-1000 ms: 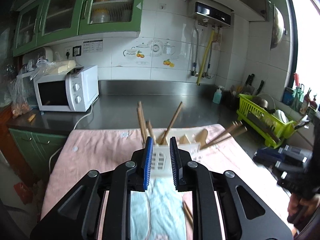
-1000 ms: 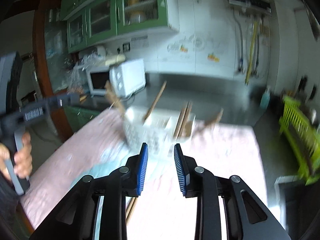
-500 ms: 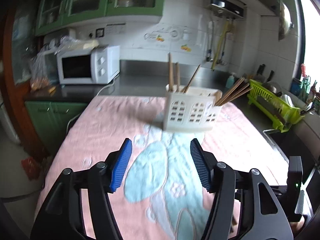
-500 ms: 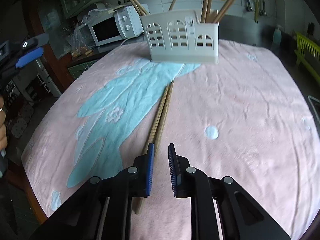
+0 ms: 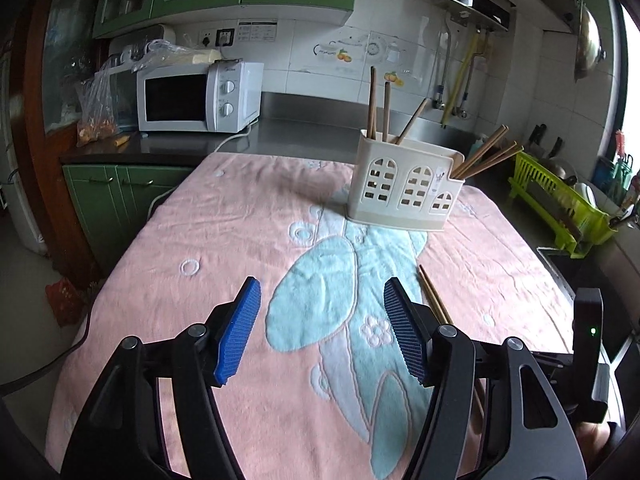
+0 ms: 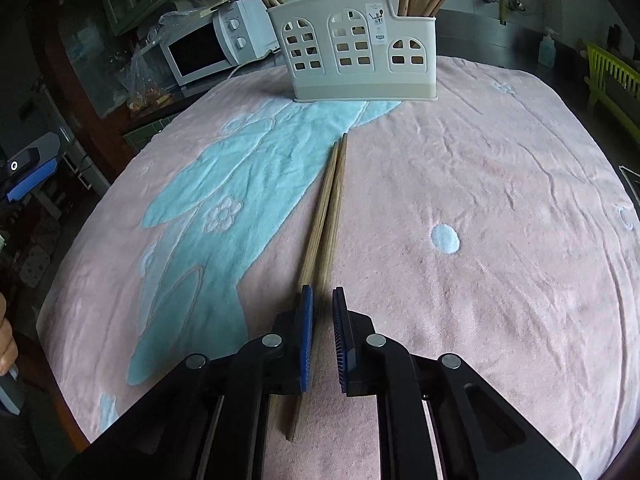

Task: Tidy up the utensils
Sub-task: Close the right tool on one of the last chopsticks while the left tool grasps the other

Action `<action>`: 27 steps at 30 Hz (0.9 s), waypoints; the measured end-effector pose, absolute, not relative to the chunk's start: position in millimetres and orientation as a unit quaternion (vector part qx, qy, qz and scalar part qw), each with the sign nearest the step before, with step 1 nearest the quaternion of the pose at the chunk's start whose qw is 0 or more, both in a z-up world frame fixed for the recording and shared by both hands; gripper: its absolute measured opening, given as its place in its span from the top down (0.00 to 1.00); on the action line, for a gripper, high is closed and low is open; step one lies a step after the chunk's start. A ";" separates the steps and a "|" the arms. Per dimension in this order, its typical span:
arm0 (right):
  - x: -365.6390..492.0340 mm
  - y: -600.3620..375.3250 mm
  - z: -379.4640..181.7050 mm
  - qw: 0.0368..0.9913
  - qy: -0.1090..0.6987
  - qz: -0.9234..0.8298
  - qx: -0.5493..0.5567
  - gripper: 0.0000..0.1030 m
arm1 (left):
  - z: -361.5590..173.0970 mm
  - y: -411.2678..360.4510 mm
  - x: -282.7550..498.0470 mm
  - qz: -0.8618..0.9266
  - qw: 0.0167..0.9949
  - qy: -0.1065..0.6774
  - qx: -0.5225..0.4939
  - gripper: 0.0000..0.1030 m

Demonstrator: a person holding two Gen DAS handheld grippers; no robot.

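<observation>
Left gripper [image 5: 322, 330] hovering, jaws spread wide, right gripper [image 6: 322, 338] low and level, jaws narrowed, small gap between

Two chopsticks [image 6: 326, 216] lie side by side on the towel [image 6: 480, 200] before the utensil holder [image 6: 356, 48] (more chopsticks inside).

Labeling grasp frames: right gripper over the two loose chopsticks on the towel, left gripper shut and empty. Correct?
Not quite. The left gripper is wide open, as the left wrist view shows, though it is empty. The right gripper does sit over the two loose chopsticks on the towel.
</observation>
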State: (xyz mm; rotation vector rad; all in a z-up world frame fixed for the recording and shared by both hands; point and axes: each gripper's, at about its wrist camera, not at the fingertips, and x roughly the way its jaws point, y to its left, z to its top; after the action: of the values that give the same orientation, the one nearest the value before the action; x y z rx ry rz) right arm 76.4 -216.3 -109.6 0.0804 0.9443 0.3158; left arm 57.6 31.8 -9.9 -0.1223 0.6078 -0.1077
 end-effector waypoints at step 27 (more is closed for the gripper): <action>70.1 -274.0 -109.8 0.886 0.445 0.109 0.071 0.94 | -74.0 -70.3 55.1 -0.108 0.916 0.386 -0.020 0.32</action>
State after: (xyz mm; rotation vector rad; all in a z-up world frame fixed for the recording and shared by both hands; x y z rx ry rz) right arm 70.1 -274.0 -109.8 0.1485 0.9254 0.2264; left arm 55.1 -70.3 -74.0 -0.0422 0.7946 -0.2231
